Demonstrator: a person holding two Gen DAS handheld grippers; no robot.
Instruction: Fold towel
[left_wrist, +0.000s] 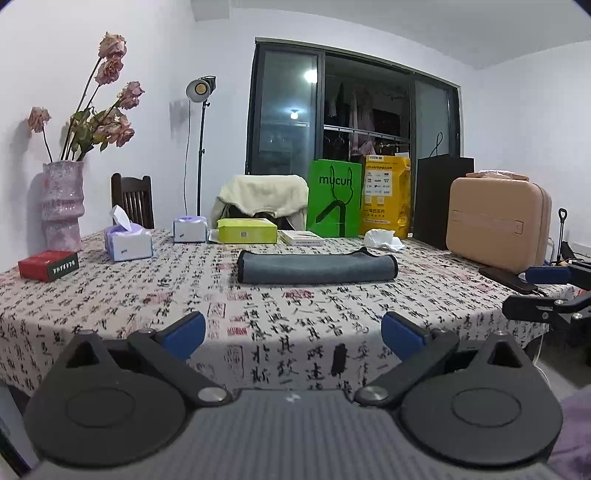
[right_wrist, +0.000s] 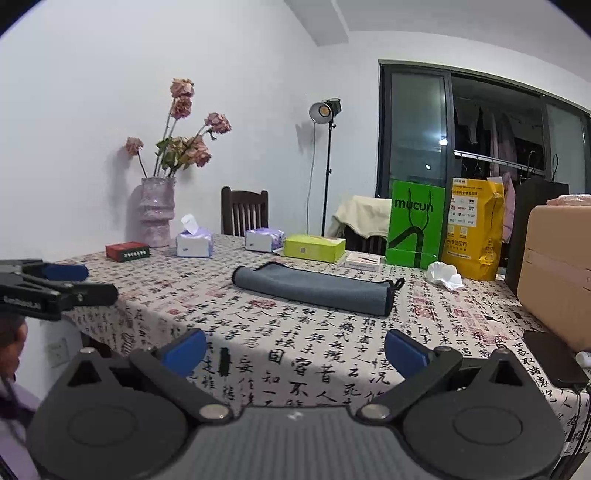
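left gripper (left_wrist: 293, 334) jaws wide open, right gripper (right_wrist: 295, 350) same, both empty, level

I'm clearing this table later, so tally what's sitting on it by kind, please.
Towel: 1
Tissue packs: 2
Boxes, red, green, white: 3
Bags, green, yellow, black: 3
Vase: 1
Case: 1
Crumpled tissue: 1
Phone: 1
Total: 13
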